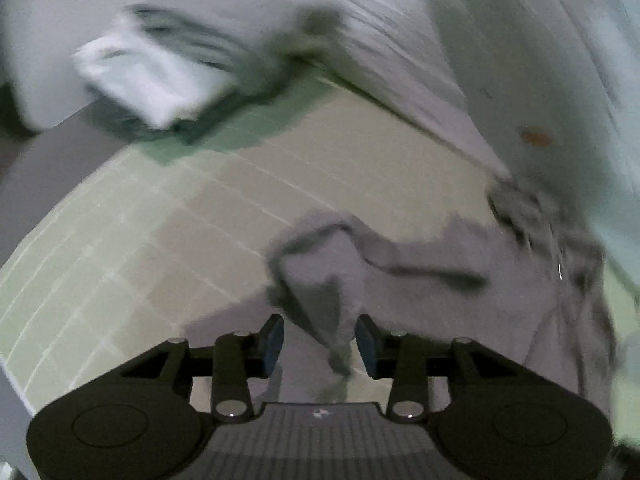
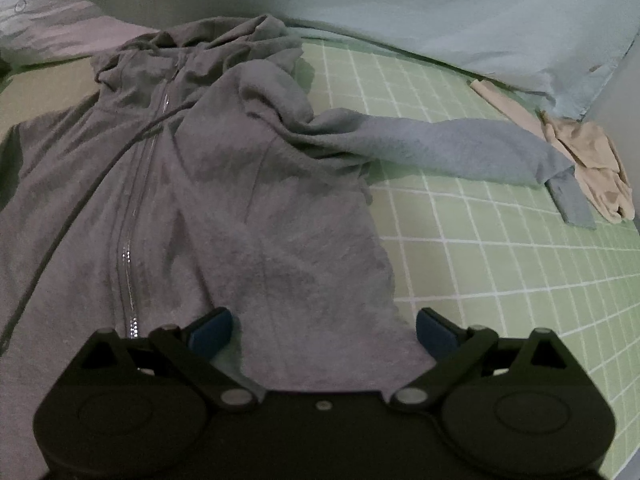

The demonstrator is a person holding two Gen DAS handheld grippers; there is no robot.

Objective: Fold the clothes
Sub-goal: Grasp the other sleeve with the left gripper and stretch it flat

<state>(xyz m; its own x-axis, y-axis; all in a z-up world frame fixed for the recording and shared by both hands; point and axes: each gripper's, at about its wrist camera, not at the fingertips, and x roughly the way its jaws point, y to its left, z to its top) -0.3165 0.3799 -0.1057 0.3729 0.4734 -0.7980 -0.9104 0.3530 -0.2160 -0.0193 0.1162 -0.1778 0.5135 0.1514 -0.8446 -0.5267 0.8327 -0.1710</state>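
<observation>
grey hoodie [image 2: 224, 200] spread lengthwise ahead on the bed [image 2: 500, 260]
my right gripper [image 2: 324, 334] gapes wide over its hem; left gripper [image 1: 320, 344], jaws apart, straddles a sleeve fold [image 1: 328, 280].

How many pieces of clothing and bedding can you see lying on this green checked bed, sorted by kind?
Grey zip-up hoodie: 1
Beige garment by the sleeve end: 1
Stack of folded clothes, blurred: 1
Pale blue bedding at the back: 1
Total: 4

Both the left gripper and right gripper are open over the hoodie.
</observation>
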